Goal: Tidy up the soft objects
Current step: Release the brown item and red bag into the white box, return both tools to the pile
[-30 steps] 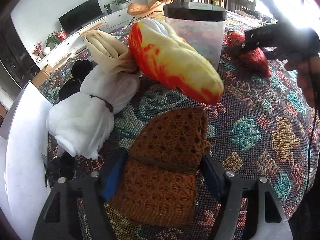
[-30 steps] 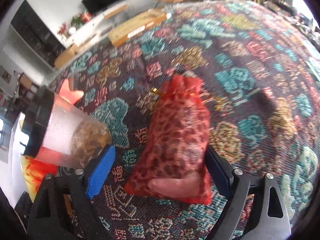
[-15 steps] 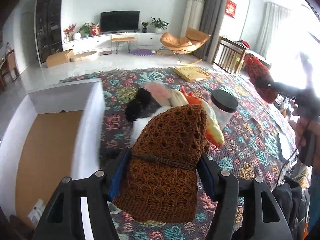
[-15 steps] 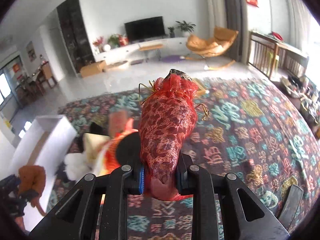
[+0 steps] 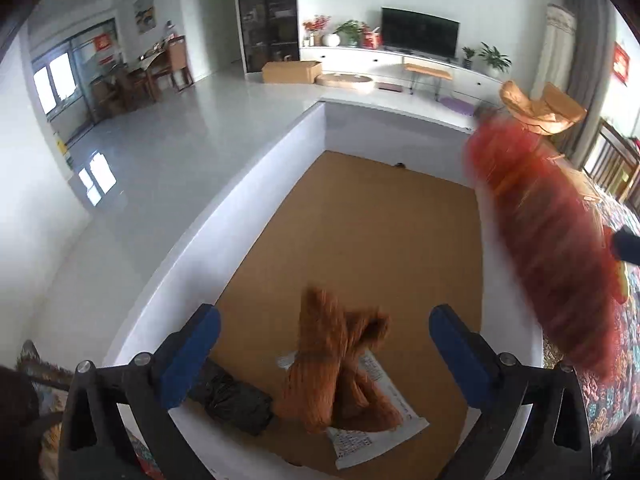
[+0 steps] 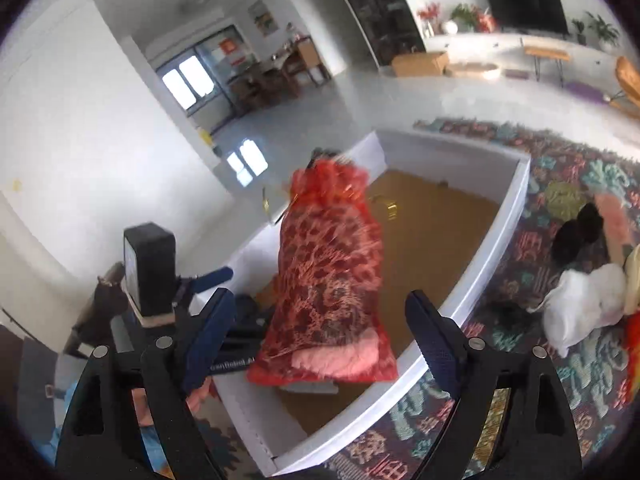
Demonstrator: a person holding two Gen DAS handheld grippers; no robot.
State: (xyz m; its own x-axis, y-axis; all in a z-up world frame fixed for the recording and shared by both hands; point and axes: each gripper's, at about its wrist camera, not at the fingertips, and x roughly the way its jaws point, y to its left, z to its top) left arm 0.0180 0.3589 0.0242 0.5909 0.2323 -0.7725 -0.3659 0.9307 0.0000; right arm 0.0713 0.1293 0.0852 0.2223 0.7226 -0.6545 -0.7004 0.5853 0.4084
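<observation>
A white box (image 5: 256, 184) with a brown floor (image 5: 372, 240) lies below both grippers. My left gripper (image 5: 324, 344) is open over it; the brown knitted pouch (image 5: 336, 372) is blurred between the fingers, over the box floor, beside a black bundle (image 5: 232, 396). My right gripper (image 6: 320, 336) is open above the box's near wall (image 6: 472, 292). The red mesh pouch (image 6: 328, 292) is blurred between its spread fingers; it shows at the right in the left wrist view (image 5: 552, 248).
A patterned cloth (image 6: 560, 364) covers the table right of the box. On it lie a white tied bundle (image 6: 580, 304), a black soft item (image 6: 576, 232) and a pink item (image 6: 616, 220). A paper sheet (image 5: 376, 420) lies in the box.
Both grippers moved left over the white box and opened. The brown knitted pouch left my left gripper and dropped toward the box floor. The red mesh pouch is loose between my right fingers.
</observation>
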